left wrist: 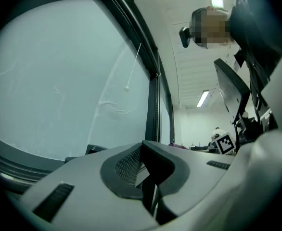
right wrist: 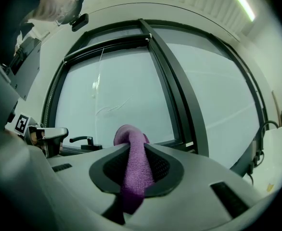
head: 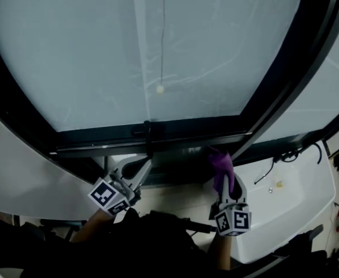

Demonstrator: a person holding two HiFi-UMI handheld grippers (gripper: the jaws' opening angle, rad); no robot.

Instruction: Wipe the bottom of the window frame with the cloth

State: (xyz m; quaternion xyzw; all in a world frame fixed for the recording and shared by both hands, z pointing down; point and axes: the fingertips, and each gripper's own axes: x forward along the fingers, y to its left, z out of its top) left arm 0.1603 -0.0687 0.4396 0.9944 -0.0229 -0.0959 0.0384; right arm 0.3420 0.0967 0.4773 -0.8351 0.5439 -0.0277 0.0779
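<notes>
The dark bottom rail of the window frame [head: 175, 138] runs across under the pale glass, and it shows in the right gripper view [right wrist: 167, 142] just beyond the jaws. My right gripper [head: 226, 181] [right wrist: 135, 172] is shut on a purple cloth [head: 221, 165] [right wrist: 134, 160]. The cloth's folded end sticks up past the fingertips, close below the rail near its right corner. My left gripper [head: 143, 169] [left wrist: 148, 170] is held to the left under the rail, jaws shut with nothing in them.
A dark window handle [head: 147, 131] [right wrist: 81, 139] sits on the bottom rail. A cord with a small bead [head: 160, 88] hangs before the glass. A slanted dark mullion [head: 297, 80] bounds the pane at right. A white surface [head: 291, 213] with a cable [head: 285, 155] lies at lower right.
</notes>
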